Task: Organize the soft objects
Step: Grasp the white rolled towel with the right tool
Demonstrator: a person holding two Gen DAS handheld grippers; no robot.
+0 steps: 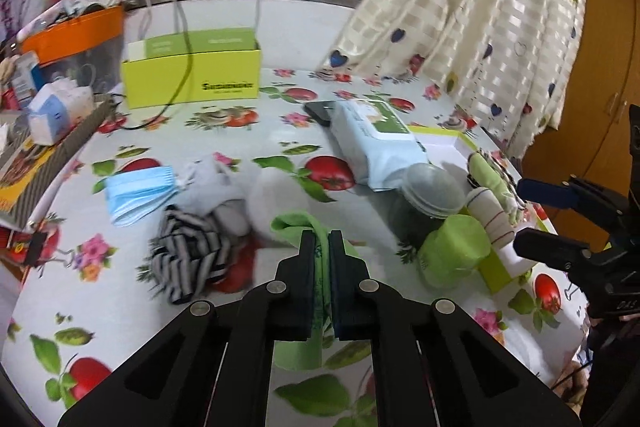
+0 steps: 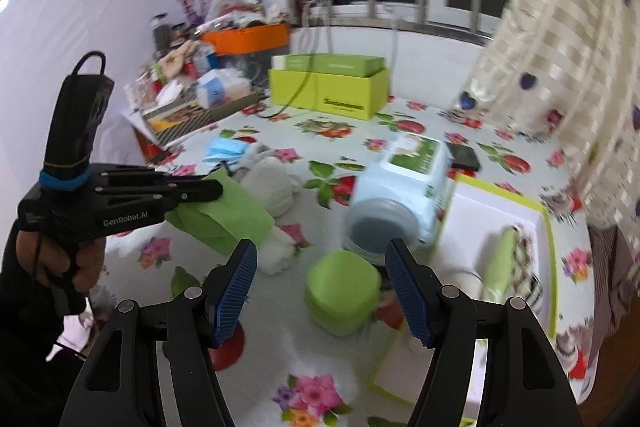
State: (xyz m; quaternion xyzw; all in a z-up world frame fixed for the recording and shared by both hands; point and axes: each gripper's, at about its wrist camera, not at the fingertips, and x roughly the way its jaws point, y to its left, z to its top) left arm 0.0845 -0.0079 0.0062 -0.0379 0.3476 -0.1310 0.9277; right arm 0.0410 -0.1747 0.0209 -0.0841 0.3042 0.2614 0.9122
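My left gripper (image 1: 322,247) is shut on a green cloth (image 1: 316,283) and holds it above the flowered table; the cloth also shows in the right wrist view (image 2: 228,215), hanging from the left gripper (image 2: 212,189). My right gripper (image 2: 322,267) is open and empty above a green lidded tub (image 2: 342,293); it also shows at the right of the left wrist view (image 1: 520,215). A white tray with a green rim (image 2: 496,211) holds a rolled green and patterned cloth (image 2: 508,259) and a rolled white sock (image 1: 492,215). White socks (image 1: 276,203), a striped cloth (image 1: 188,259) and a blue face mask (image 1: 136,193) lie on the table.
A wet-wipes pack (image 1: 376,139), a clear jar on its side (image 1: 428,195) and a black phone (image 1: 320,111) lie mid-table. A yellow-green box (image 1: 192,71) stands at the back. An orange box (image 1: 76,35) and clutter fill the left. A curtain (image 1: 480,7) hangs at the right.
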